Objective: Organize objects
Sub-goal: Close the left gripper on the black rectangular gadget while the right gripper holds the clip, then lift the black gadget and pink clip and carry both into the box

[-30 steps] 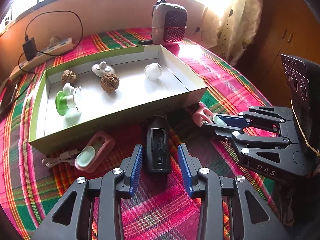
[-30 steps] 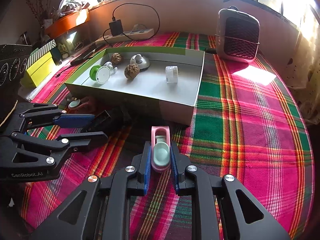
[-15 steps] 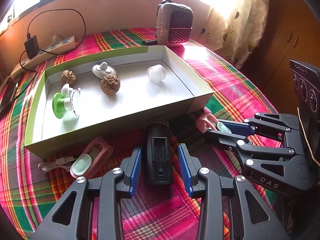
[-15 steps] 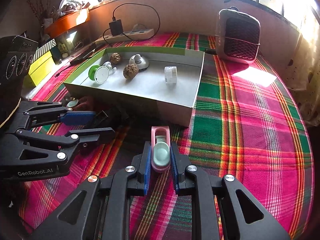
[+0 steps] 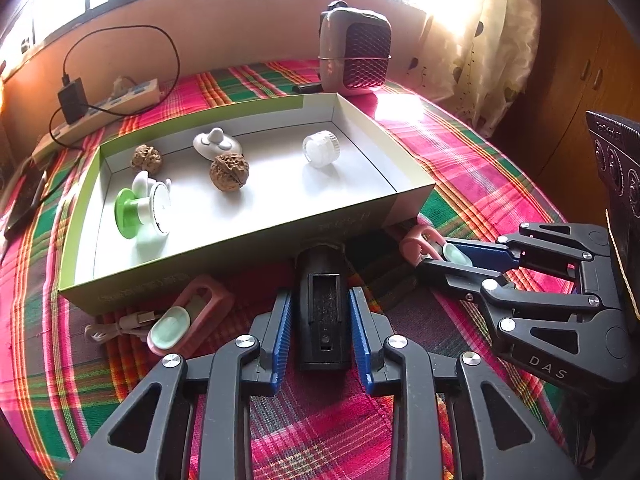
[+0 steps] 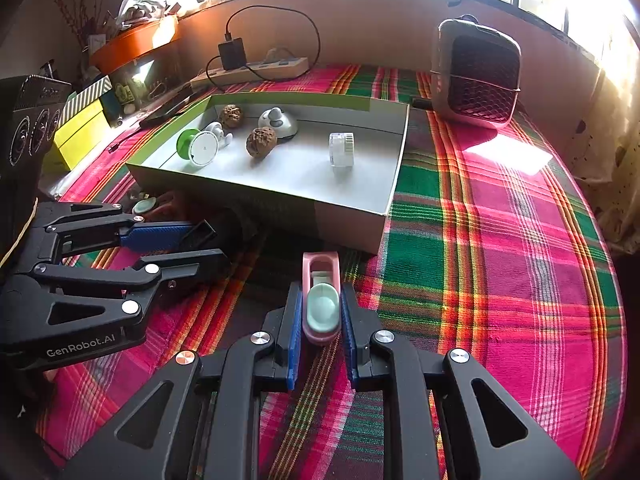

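Observation:
A black oblong device (image 5: 322, 312) lies on the plaid cloth against the front wall of the green and white box (image 5: 248, 236). My left gripper (image 5: 320, 328) straddles the device. Its jaws are closing and the blue pads (image 5: 282, 328) meet the device's sides. The right gripper (image 6: 322, 320) is shut on a pink holder with a mint oval pad (image 6: 322, 300), low over the cloth by the box's near corner (image 6: 352, 220). A second pink holder (image 5: 188, 316) lies to the left of the black device. Inside the box are two walnuts (image 5: 229, 171), a green spool (image 5: 138, 210) and a white jar (image 5: 320, 149).
A small heater (image 5: 354, 50) stands behind the box. A power strip with a charger (image 5: 104, 104) lies at the back left. A beige cable (image 5: 116, 326) lies beside the second pink holder. Yellow boxes (image 6: 80, 136) sit at the far left and a curtain (image 5: 496, 32) hangs at the right.
The left gripper's jaws have narrowed from wide apart to the sides of the black device. The right gripper has kept its hold on the pink holder, unmoved.

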Demonstrator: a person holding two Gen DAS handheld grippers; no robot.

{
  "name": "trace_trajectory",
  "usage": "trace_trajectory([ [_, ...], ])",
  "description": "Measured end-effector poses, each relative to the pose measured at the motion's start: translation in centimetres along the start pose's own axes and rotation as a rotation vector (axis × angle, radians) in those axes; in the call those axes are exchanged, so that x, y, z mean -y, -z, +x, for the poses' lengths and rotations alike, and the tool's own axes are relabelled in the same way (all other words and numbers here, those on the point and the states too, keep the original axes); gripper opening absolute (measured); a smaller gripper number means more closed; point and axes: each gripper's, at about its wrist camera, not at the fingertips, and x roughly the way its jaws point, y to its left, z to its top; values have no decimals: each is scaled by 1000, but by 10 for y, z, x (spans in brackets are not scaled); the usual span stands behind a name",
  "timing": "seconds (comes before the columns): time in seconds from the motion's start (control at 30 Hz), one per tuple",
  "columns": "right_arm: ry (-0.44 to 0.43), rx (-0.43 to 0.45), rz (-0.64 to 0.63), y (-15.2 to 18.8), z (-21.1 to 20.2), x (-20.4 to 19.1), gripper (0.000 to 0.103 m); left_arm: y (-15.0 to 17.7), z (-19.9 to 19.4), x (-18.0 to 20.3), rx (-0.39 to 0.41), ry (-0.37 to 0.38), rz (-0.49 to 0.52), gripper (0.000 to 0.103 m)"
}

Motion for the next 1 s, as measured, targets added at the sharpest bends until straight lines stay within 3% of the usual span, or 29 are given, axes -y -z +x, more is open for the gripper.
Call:
trace_trajectory([
  [0.73,9,1,-3,0,0,-1,19,0,-3,-1,1,9,-20,25],
  [1.0,-14,22,0,-2,-8,-5,19,-2,-20,-2,37,2,-24,25],
])
